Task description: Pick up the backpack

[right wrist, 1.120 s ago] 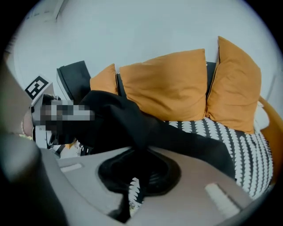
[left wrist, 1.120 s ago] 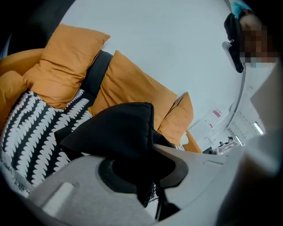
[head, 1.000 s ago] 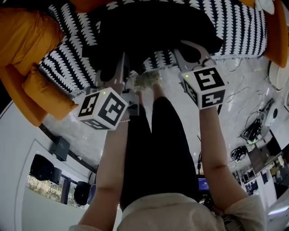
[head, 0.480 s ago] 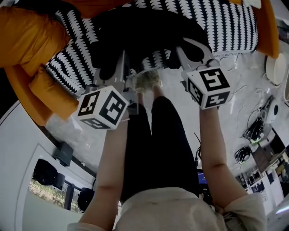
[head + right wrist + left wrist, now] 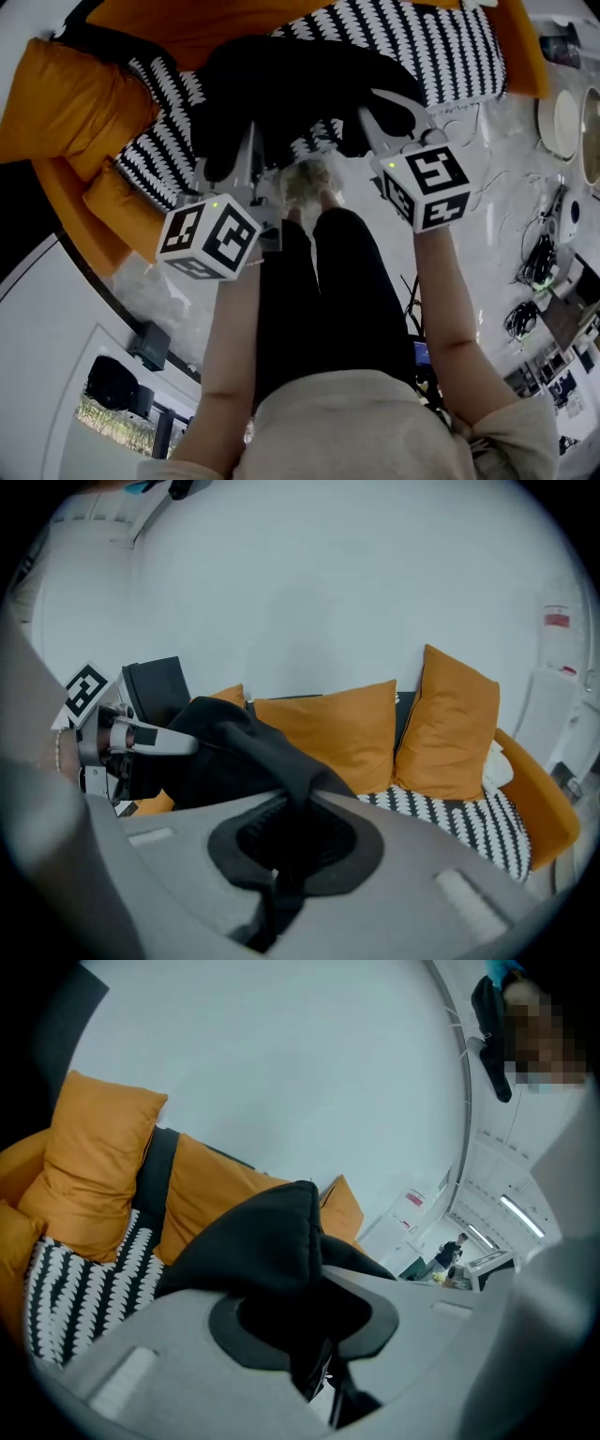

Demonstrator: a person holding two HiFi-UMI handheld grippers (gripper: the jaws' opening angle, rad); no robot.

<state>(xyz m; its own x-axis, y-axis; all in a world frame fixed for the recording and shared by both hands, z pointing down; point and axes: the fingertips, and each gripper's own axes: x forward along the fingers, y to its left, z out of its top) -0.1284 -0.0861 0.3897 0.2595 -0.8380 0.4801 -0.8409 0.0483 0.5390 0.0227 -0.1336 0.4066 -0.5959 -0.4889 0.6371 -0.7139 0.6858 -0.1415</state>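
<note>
The black backpack [image 5: 300,84] hangs above the sofa, held up by both grippers. My left gripper [image 5: 249,150] is shut on a fold of its black fabric [image 5: 281,1241] at the bag's left side. My right gripper [image 5: 377,112] is shut on another fold of the backpack [image 5: 253,747] at its right side. In the left gripper view the cloth fills the gap between the jaws and rises to a peak ahead. The right gripper view shows the fabric stretched leftward to the left gripper [image 5: 112,738]. The bag's underside is hidden.
Below the bag lies a sofa with a black-and-white patterned cover [image 5: 441,47] and orange cushions [image 5: 75,103], [image 5: 450,724]. The person's feet [image 5: 307,180] stand on the pale floor by the sofa. Cables [image 5: 539,262] and gear lie on the floor at the right.
Both grippers have risen together with the backpack clamped in them. The sofa and floor look farther below in the head view, and the bag has come off the seat.
</note>
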